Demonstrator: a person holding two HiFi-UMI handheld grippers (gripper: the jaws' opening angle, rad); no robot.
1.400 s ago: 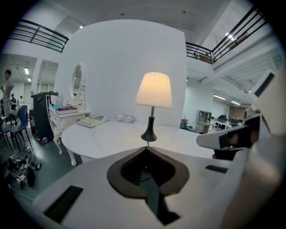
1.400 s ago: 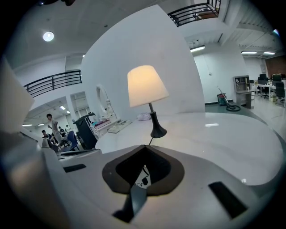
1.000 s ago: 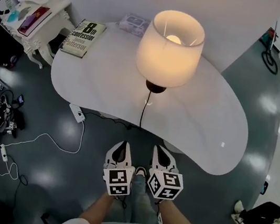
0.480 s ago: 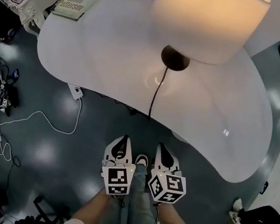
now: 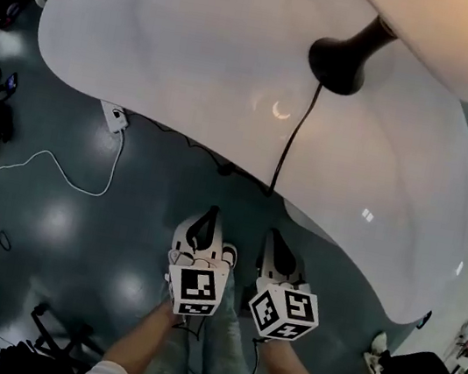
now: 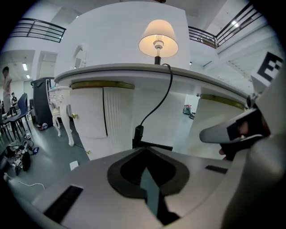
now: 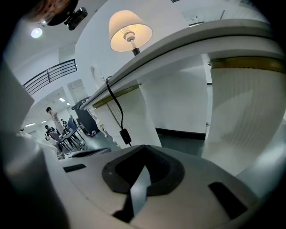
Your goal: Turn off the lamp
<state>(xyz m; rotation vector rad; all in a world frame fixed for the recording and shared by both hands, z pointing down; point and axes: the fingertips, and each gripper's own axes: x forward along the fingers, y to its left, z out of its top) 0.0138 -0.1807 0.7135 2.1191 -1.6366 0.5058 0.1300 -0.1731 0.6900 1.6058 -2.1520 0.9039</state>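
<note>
Both grippers hang low at the bottom centre of the head view, in front of the person's knees and below the rim of the glossy white curved surface (image 5: 177,48). The left gripper (image 5: 205,221) has its jaws pressed together on nothing, and the right gripper (image 5: 275,246) beside it is the same: closed tight and empty.

The table lamp with the cream shade and black round base (image 5: 339,62) stands at the upper right of the head view and glows in both gripper views. Its thin black cord (image 5: 293,143) runs off the near edge and drops down. The small black inline switch (image 6: 138,133) dangles on it in mid-air, just above the left gripper's jaws in that gripper's view.

Here's the danger. That switch hangs free, so a one-sided poke probably just swings it away instead of clicking it. With both pairs of jaws closed, nothing is ready to steady it, so one gripper likely has to pin it while the other presses. If a gripper grabs the cord and pulls downward, the lamp could slide toward the rim or tip over. Reaching up from this low, either gripper could clip the underside of the surface. The white cable looping across the grey floor (image 5: 67,176) at the left is a snag waiting for a foot.
</note>
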